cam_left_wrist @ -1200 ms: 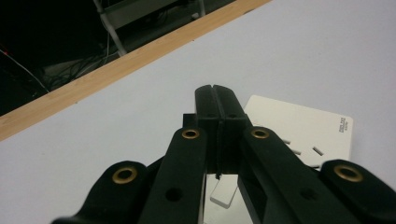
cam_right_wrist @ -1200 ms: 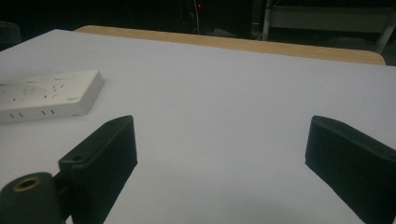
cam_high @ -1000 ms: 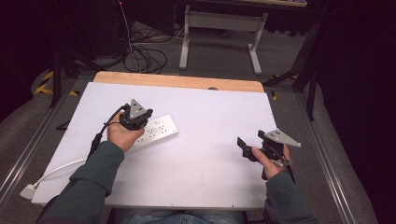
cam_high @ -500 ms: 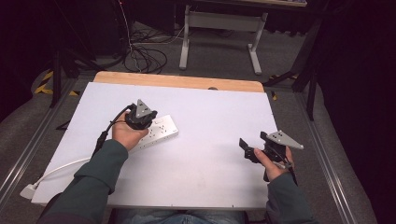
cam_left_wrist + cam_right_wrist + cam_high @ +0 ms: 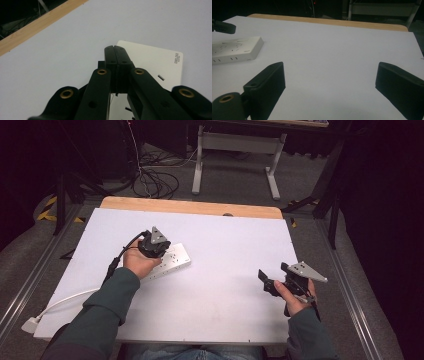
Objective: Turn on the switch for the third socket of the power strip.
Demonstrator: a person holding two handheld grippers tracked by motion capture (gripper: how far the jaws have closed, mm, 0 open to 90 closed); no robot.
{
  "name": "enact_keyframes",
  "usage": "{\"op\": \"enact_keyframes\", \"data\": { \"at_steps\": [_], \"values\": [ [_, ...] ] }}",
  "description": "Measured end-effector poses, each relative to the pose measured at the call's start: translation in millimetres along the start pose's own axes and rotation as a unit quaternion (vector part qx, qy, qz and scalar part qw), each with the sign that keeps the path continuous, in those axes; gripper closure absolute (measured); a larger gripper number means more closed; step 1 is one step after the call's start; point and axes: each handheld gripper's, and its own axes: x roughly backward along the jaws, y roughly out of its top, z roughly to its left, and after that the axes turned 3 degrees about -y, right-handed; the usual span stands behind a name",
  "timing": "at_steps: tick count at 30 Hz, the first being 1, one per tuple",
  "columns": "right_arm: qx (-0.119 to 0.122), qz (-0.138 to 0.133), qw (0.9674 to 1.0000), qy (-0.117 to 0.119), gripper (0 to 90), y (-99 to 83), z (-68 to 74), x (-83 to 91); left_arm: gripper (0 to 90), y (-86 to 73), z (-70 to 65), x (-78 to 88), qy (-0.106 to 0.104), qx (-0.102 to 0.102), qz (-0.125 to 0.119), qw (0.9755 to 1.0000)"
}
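A white power strip (image 5: 172,260) lies flat on the white table top (image 5: 225,245), left of the middle. My left gripper (image 5: 151,247) is held over the strip's left part, pointing down at it. In the left gripper view its jaws are pressed together with nothing between them, and the left gripper (image 5: 115,48) tips sit over the corner of the power strip (image 5: 155,60). My right gripper (image 5: 272,277) hovers near the table's right front with its jaws wide apart. Between the right gripper (image 5: 332,75) jaws lies only bare table; the power strip (image 5: 234,48) lies far off to their left.
The strip's white cable runs to a plug (image 5: 30,324) at the table's front left corner. A wooden edge (image 5: 190,206) borders the far side. Behind the table, on the floor, are black cables (image 5: 155,180) and a metal desk frame (image 5: 235,150).
My left gripper has edged slightly to the right over the power strip, still shut. The right gripper has stayed in place, open.
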Motion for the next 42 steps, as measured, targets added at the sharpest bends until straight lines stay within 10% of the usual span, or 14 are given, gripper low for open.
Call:
{"op": "enact_keyframes", "data": {
  "at_steps": [22, 42],
  "values": [
    [-0.004, 0.0, 1.0, -0.009, 9.5, -2.9, -3.1, 5.9, 89.9, 3.2, -1.0, -17.4, -0.002, -0.008, 0.064, 0.9979],
    [-0.006, 0.0, 1.0, -0.008, 9.5, -2.5, -2.2, 5.3, 89.9, 2.7, -1.0, -17.3, -0.002, 0.006, 0.062, 0.998]
  ]
}}
